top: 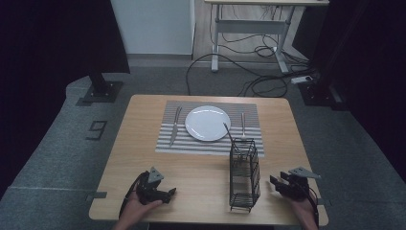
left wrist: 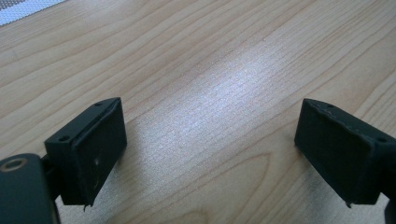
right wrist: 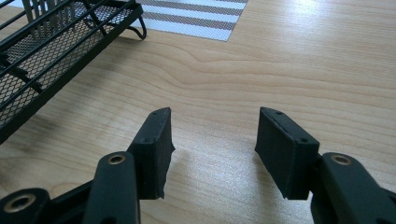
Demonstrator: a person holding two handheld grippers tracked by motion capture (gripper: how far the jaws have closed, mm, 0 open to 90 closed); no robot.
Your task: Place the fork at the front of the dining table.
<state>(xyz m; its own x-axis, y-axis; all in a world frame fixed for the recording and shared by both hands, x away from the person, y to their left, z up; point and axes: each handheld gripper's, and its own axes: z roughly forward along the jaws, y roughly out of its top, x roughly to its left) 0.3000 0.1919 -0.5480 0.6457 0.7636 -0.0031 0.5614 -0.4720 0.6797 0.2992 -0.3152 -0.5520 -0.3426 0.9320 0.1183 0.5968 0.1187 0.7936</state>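
A white plate lies on a striped placemat at the far middle of the wooden table. A knife rests left of the plate, a fork right of it. A black wire caddy stands near the front, with a dark utensil handle sticking up from it; its mesh shows in the right gripper view. My left gripper rests near the front left edge, open, jaws wide over bare wood. My right gripper sits right of the caddy, open and holding nothing.
Beyond the table a grey desk frame stands over loose cables on the carpet. A black stand base sits at the far left. Dark curtains hang on both sides.
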